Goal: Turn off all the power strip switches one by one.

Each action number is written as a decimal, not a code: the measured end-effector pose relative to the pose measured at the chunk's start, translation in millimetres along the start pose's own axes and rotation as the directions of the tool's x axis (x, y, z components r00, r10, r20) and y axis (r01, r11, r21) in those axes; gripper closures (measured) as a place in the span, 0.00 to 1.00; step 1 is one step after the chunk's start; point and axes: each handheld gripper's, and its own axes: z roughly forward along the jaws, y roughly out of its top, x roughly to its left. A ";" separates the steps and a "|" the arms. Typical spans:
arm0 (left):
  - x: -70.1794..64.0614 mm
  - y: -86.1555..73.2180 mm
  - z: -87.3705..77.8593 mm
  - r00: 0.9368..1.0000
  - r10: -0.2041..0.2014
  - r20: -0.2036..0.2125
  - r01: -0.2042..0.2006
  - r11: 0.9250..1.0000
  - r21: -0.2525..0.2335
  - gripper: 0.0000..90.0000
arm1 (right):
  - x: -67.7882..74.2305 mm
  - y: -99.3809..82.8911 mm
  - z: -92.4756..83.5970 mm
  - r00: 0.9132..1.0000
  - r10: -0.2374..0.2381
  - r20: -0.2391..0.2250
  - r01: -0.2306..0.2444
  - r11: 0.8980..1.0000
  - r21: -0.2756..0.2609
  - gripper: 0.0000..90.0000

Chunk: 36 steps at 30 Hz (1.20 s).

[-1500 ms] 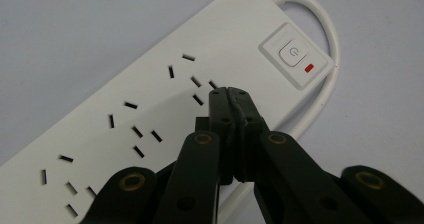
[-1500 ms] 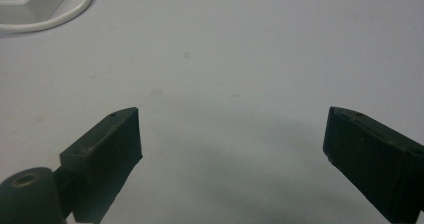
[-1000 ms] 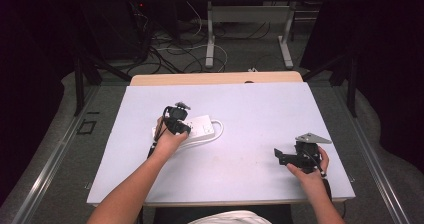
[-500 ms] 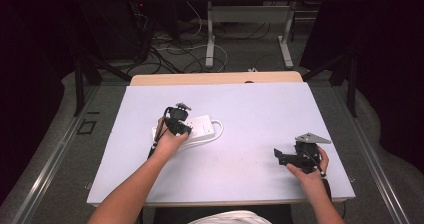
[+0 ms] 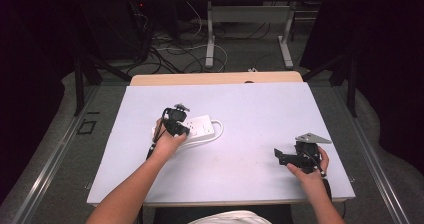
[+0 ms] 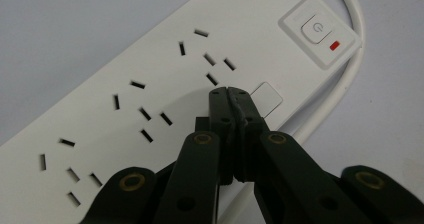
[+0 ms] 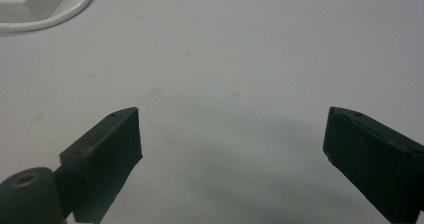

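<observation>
The left gripper has its jaws pressed fully together with nothing between them, their tips poised over the face of the white power strip, just beside one cluster of socket slots. Ahead of the tips and to their right sits the strip's power button with a small red indicator next to it; the white cord loops past that end. The strip lies flat on the desk. The right gripper holds its jaws wide apart, empty, over bare desk, well apart from the strip, which sits far ahead to their left
</observation>
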 end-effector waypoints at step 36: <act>24.9 -20.3 -15.1 0.999 -0.052 0.001 0.052 0.999 -0.003 1.00 | 0.1 -0.1 0.3 1.000 0.005 -0.001 -0.005 1.000 0.000 0.09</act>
